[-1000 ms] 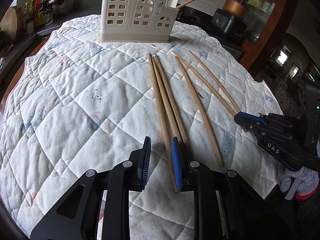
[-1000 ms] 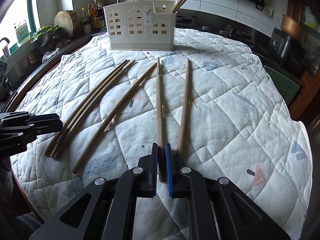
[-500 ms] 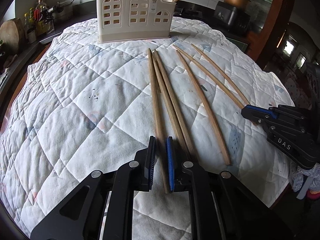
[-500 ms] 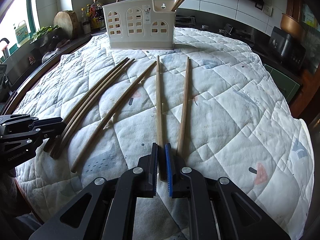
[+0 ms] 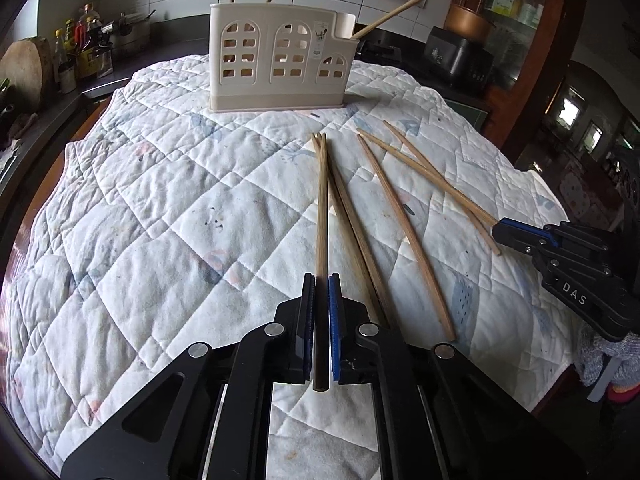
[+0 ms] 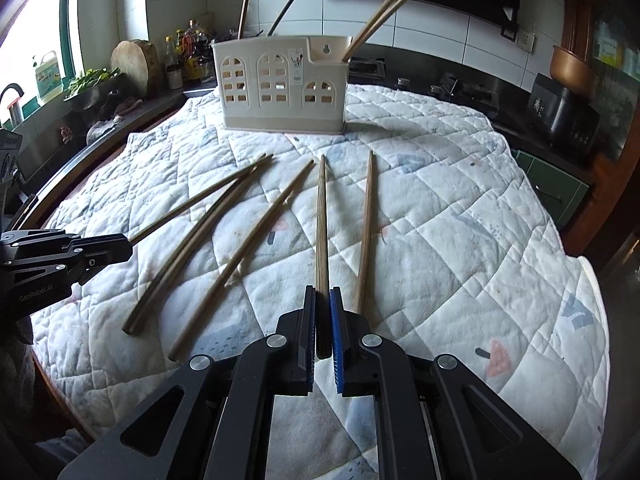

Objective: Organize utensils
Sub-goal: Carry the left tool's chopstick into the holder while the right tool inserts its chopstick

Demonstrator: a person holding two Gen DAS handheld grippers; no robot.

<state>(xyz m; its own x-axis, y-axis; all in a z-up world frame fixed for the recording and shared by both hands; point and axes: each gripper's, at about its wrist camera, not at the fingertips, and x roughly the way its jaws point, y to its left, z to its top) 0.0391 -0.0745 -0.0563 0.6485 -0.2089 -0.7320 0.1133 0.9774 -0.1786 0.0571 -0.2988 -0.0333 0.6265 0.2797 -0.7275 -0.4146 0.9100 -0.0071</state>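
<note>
Left wrist view: my left gripper [image 5: 321,312] is clenched on the thick end of one chopstick [image 5: 321,216], which points straight ahead, tip near the tips of the two loose ones just beside it [image 5: 352,224]. Further right lie a single stick [image 5: 404,232] and a crossed pair; my right gripper [image 5: 520,236] grasps the butt of one of that pair. In the right wrist view the right gripper [image 6: 323,320] is clamped on its chopstick [image 6: 321,232], with a loose one [image 6: 366,232] just beside it on the right.

All sticks lie on the quilted cloth [image 5: 168,216] covering the bench. The cream holder [image 5: 280,60] stands upright at the far edge, well apart from both grippers. Other sticks already lean out of it, including a pair in its low right compartment.

Judgement: step in hand is lifting the gripped sticks for transfer to the holder. Lift butt first and level so the tip clears the neighbours, then tip the stick upright over a compartment and lower the thin end in. One arm at a time would avoid crossing.

Sticks: long, plain wood, tapered, darker at the butt; some look bowed, likely lens distortion.
</note>
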